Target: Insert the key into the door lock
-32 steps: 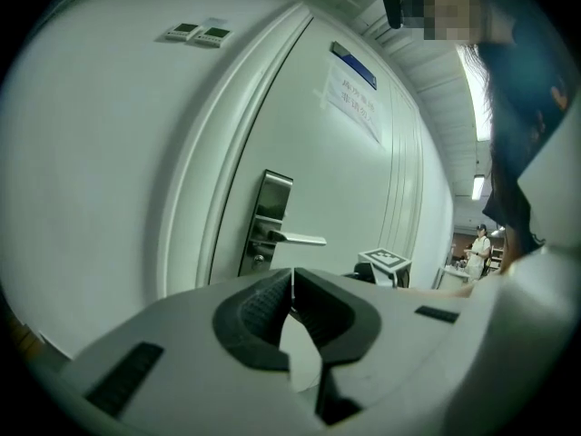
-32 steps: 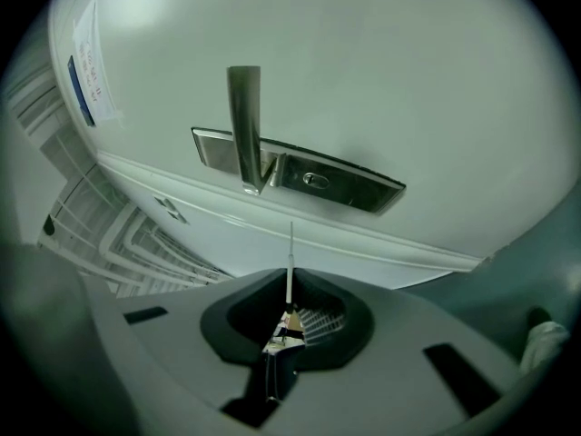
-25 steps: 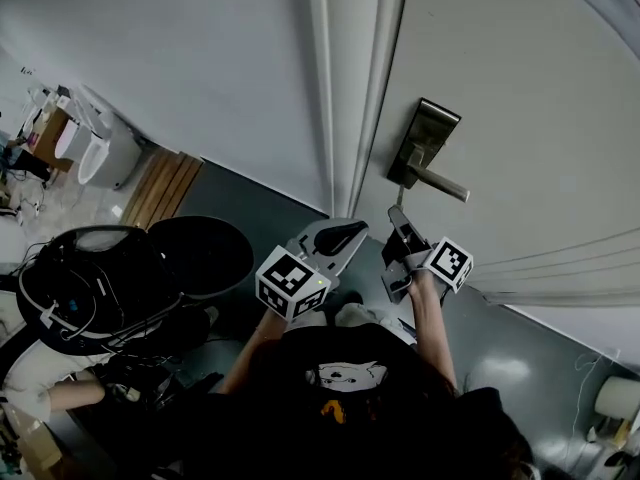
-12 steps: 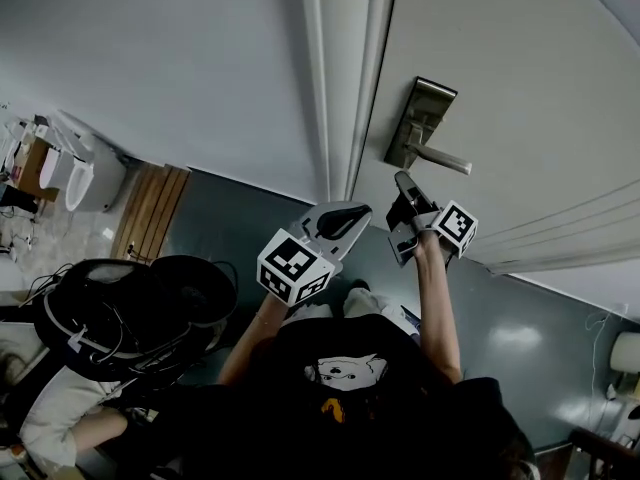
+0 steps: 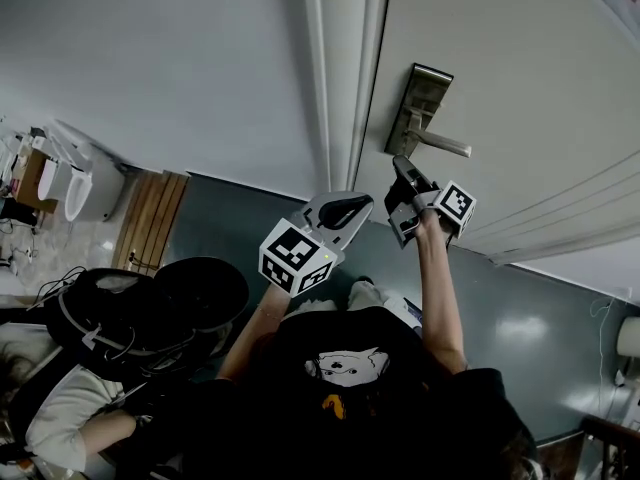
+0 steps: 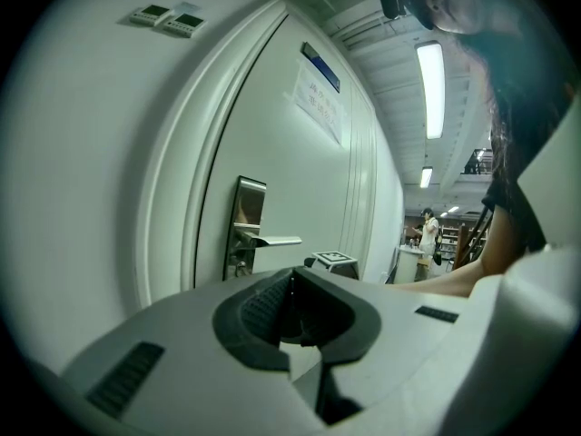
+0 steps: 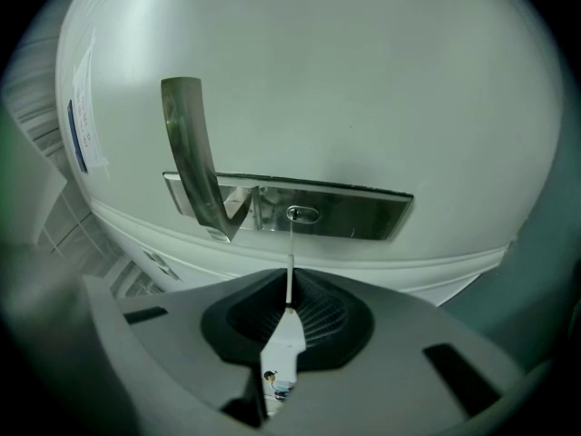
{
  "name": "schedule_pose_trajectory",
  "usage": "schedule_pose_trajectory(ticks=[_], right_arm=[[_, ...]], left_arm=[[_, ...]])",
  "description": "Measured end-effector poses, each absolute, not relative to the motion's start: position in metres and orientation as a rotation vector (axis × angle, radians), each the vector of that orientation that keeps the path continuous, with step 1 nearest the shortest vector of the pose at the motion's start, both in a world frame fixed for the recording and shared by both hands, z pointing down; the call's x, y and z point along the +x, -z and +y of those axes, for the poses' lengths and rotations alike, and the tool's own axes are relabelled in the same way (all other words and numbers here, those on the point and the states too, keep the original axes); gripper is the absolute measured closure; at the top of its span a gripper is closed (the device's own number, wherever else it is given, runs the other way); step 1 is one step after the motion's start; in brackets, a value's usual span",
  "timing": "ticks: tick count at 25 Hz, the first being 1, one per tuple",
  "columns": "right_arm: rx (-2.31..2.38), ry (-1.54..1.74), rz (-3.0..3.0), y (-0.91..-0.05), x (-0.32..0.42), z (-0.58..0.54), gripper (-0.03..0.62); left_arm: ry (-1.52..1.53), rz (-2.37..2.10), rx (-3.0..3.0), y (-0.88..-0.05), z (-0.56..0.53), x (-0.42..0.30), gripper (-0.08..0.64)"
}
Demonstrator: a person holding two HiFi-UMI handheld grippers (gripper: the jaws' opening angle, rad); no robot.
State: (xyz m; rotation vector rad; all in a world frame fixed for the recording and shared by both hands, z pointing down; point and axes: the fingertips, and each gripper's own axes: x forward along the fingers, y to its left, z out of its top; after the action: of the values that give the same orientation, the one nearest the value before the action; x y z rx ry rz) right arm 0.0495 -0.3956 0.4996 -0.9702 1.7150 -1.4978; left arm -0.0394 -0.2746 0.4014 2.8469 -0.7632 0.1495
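1. The landmark is the lock plate, a tall rectangle of brushed metal mounted on the smooth, pale door.
2. A flat metal lever handle projects from the lock plate, and the oval keyhole sits in the plate just beside the lever's root.
3. The right gripper is raised just below the lock plate, with its tips pointing at the plate.
4. In the right gripper view, the right gripper's ribbed dark pads are clamped on the key.
5. The key is seen edge-on as a thin, straight metal blade. It runs from the pads to the keyhole, and its tip meets the opening. How deep the tip has entered cannot be told.
6. A pale flat piece below the blade lies in the seam between the pads.
7. The left gripper is held below and to the left of the lock plate, apart from the door.
8. In the left gripper view, the left gripper's jaws are closed together with nothing between them. The lock plate shows beyond its tips.
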Motion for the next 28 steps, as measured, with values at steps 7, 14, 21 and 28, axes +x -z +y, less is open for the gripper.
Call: schedule_pose_trajectory(ticks=[7,14,21,28], right_arm=[[-0.937,1.513,1.667,-0.498,0.052,-0.399,0.572],[-0.87,1.527,1.627,-0.494,0.053,-0.401,0.572],[-0.808,1.538,1.564,-0.495,0.06,-0.412,0.572],[-0.82,1.517,1.554,-0.496,0.063,-0.418,0.572]], left_arm=[[-0.143,-0.765,2.859,-0.397,-0.264,-0.043,0.547],[-0.138,-0.768,2.865,-0.397,-0.253,-0.048,0.546],[-0.145,-0.776,2.863,-0.398,-0.257,-0.048,0.547],[-0.149,-0.779,2.864,-0.399,-0.257,-0.044,0.546]])
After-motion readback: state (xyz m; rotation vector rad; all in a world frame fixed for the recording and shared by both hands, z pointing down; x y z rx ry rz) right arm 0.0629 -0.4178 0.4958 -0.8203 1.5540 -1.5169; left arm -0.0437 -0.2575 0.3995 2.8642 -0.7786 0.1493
